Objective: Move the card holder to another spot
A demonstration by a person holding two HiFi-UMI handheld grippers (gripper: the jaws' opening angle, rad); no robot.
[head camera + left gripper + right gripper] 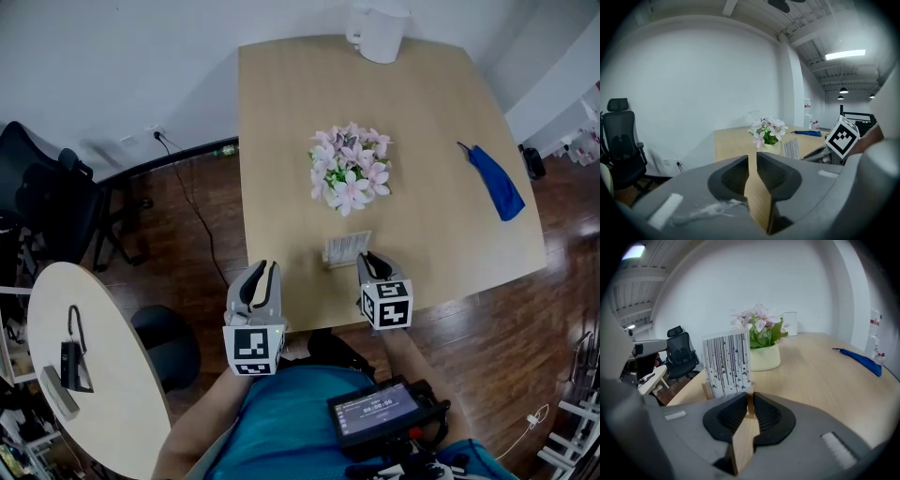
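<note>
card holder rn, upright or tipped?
Upright. The card holder stands vertical on the table in the right gripper view, its wooden base flat, the right gripper clamped on that base.

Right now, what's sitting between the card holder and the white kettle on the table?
The pot of pink flowers stands between the card holder and the white kettle, with bare table either side. The head view shows it best.
</note>
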